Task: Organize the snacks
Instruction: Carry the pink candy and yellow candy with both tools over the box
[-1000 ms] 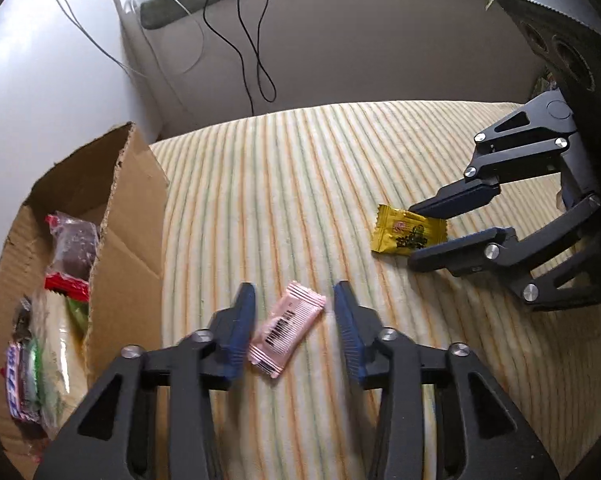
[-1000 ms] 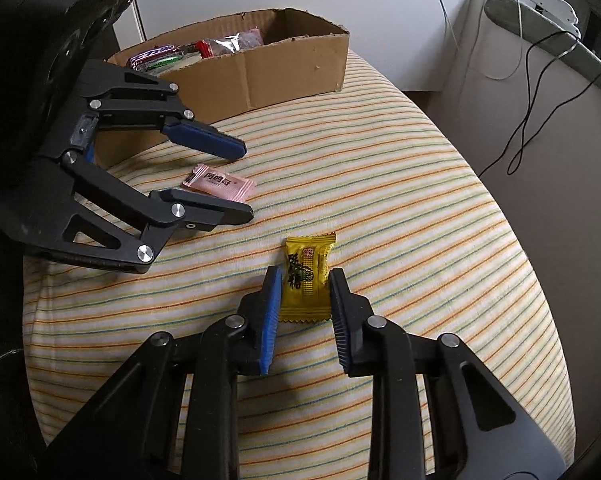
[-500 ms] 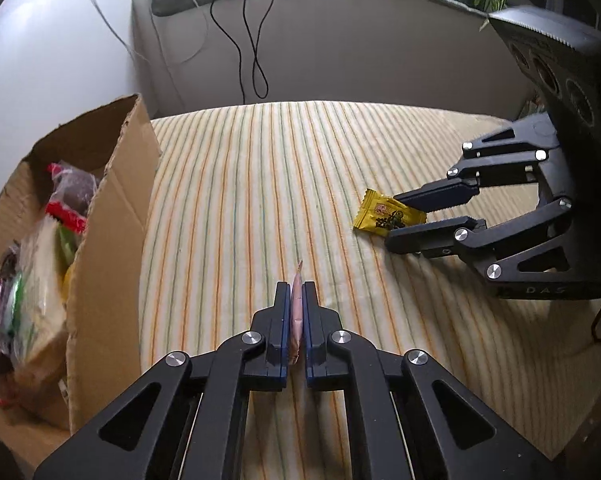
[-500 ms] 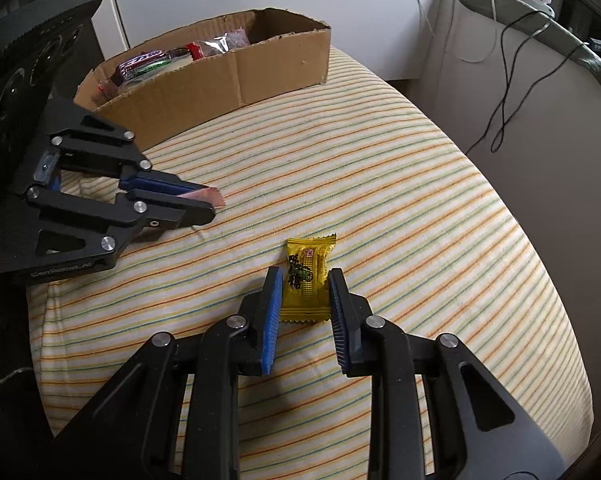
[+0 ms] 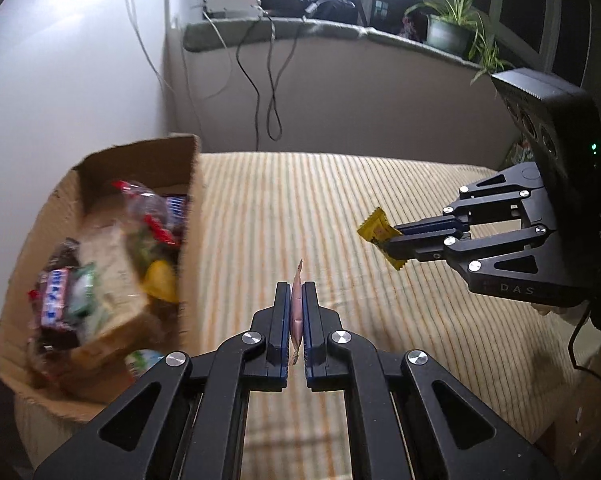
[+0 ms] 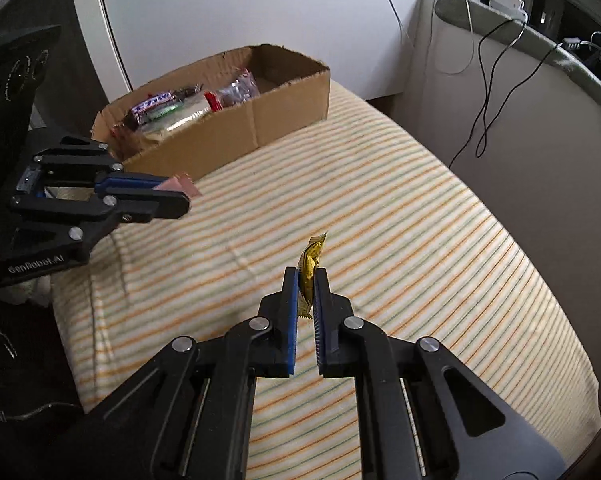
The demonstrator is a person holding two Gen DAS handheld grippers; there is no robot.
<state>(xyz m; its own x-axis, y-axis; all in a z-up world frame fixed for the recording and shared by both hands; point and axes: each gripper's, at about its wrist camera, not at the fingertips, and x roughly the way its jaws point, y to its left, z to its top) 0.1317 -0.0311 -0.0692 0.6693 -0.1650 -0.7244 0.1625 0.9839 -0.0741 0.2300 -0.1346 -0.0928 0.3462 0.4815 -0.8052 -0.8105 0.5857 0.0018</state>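
The left gripper (image 5: 297, 316) is seen with its jaws clamped on the pink sachet (image 5: 296, 312), which a second ago lay flat on the striped bed cover (image 5: 268, 220) between open jaws. The sachet is now held edge-on, clear of the cover, just beside the long wall of the cardboard box (image 5: 186, 240).

The right gripper (image 6: 306, 300) has likewise been closed: half a second ago its jaws stood apart around the yellow candy packet (image 6: 309, 270); the packet is now pinched upright between them and lifted off the cover, well apart from the box.

Beyond both grippers, the box (image 6: 236, 136) is noted at the far edge of the bed, already holding several wrapped snacks (image 6: 156, 106). No loose snack is left on the cover in either view.

Judgement: both pick-ups are complete and the carry is under way. The remaining step is release over the box, the left item first, being nearer. Thin wrappers held edgewise could slip; this risk is recorded.
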